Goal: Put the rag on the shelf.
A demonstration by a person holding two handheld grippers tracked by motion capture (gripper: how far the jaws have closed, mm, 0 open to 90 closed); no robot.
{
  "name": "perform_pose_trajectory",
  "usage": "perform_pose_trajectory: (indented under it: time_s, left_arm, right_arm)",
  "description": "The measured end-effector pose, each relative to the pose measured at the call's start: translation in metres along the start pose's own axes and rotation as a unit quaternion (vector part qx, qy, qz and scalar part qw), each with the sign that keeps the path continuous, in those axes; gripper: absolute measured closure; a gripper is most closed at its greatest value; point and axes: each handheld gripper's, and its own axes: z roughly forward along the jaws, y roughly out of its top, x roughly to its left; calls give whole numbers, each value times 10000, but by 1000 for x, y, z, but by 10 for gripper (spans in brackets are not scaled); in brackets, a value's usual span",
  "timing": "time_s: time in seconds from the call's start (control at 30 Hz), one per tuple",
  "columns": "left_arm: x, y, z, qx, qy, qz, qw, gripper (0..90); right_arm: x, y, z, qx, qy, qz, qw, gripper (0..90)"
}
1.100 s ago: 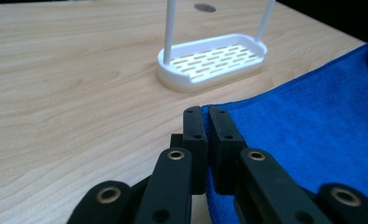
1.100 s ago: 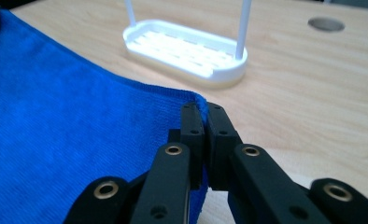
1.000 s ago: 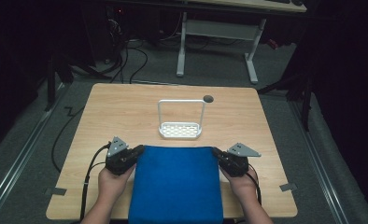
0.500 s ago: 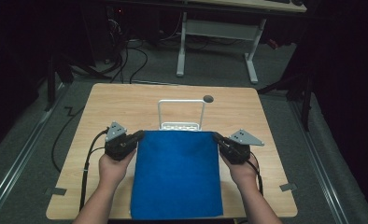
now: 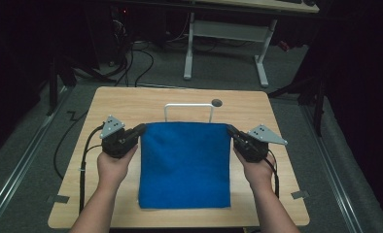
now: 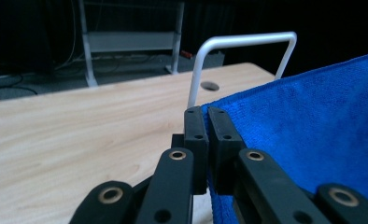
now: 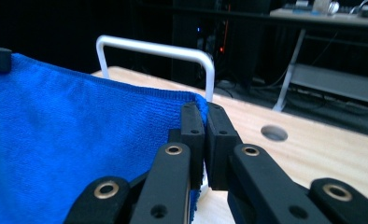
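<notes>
Left tongs and right tongs each pinch 1 top corner of the blue cloth, stretched above the bench, white rack behind.

The blue cloth, stretched between the left gripper and right gripper, blocks the middle of the tabletop. Just beyond its top edge, at twelve o'clock, the white rack stands in the way. Bare wood lies open at nine, three, and along the far edge.
</notes>
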Motion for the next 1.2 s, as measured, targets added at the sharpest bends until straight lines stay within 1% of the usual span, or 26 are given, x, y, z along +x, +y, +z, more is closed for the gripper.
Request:
perform_pose_trajectory:
  time_s: [0.03, 0.07, 0.1, 0.13, 0.2, 0.23, 0.3, 0.33, 0.37, 0.4, 0.43, 0.47, 0.5, 0.57, 0.6, 0.63, 0.67, 0.73, 0.77, 0.87, 0.9, 1.0, 1.03, 1.07, 1.1, 1.2]
  left_arm:
    - [0, 5, -2, -71, -2, 13, 10000, 874]
    - [0, 5, -2, -71, -2, 13, 10000, 873]
    - [1, 11, -4, -170, 8, 23, 9999, 873]
    - [1, 13, -4, -210, 16, 22, 9998, 874]
    - [2, 16, -5, -238, 21, 34, 9997, 874]
    - [3, 22, -7, -321, 35, 43, 9995, 874]
    - [3, 27, -8, -371, 45, 67, 9993, 874]
    - [3, 27, -8, -371, 45, 67, 9993, 874]
    - [3, 32, -10, -422, 51, 98, 9990, 874]
    - [3, 32, -10, -422, 51, 98, 9990, 874]
    - [3, 38, -11, -488, 66, 139, 9987, 874]
    - [3, 38, -11, -488, 66, 139, 9987, 875]
    - [3, 42, -11, -509, 70, 166, 9985, 875]
    - [2, 48, -12, -571, 70, 205, 9981, 874]
    - [2, 51, -13, -601, 73, 230, 9979, 874]
    - [2, 57, -13, -651, 70, 265, 9975, 874]
    - [2, 61, -14, -705, 58, 284, 9971, 874]
    - [2, 63, -14, -714, 47, 283, 9970, 875]
    - [4, 69, -14, -767, 20, 280, 9967, 875]
    - [6, 74, -13, -821, -15, 243, 9963, 874]
    - [7, 77, -12, -843, 0, 268, 9961, 874]
    - [8, 80, -11, -862, 8, 300, 9958, 874]
    - [9, 81, -10, -881, -5, 291, 9957, 874]
    - [10, 82, -9, -883, -29, 259, 9958, 874]
    - [13, 84, -8, -886, -64, 195, 9959, 874]
    - [16, 89, -4, -843, -44, 203, 9962, 875]
  right_arm:
    - [0, 7, -3, -115, 12, -4, 9999, 883]
    - [0, 7, -3, -115, 12, -4, 9999, 883]
    - [-1, 13, -6, -205, -3, -60, 9998, 883]
    - [-1, 15, -7, -247, -5, -71, 9997, 883]
    - [-1, 18, -8, -281, -4, -57, 9996, 883]
    - [-2, 25, -11, -380, -29, -103, 9992, 883]
    - [-3, 31, -12, -442, -39, -138, 9989, 883]
    - [-3, 31, -12, -442, -39, -138, 9989, 883]
    - [-4, 37, -13, -495, -55, -154, 9986, 883]
    - [-4, 37, -13, -495, -55, -154, 9986, 883]
    - [-5, 42, -14, -530, -65, -217, 9983, 883]
    - [-5, 42, -14, -530, -65, -217, 9983, 883]
    - [-4, 44, -14, -544, -70, -193, 9983, 884]
    - [-5, 52, -15, -619, -95, -225, 9978, 883]
    - [-5, 52, -15, -619, -95, -225, 9978, 883]
    - [-7, 57, -15, -670, -96, -244, 9974, 883]
    - [-8, 58, -15, -677, -109, -273, 9973, 883]
    - [-8, 61, -15, -674, -126, -276, 9973, 884]
    - [-10, 65, -15, -719, -135, -294, 9969, 883]
    - [-11, 69, -15, -742, -121, -272, 9968, 883]
    - [-12, 73, -14, -769, -122, -268, 9966, 883]
    - [-12, 77, -13, -770, -156, -281, 9965, 884]
    - [-13, 81, -12, -765, -177, -276, 9965, 884]
    - [-13, 81, -12, -765, -177, -276, 9965, 884]
    - [-14, 82, -12, -772, -169, -253, 9966, 884]
    - [-13, 90, -10, -757, -217, -267, 9965, 886]
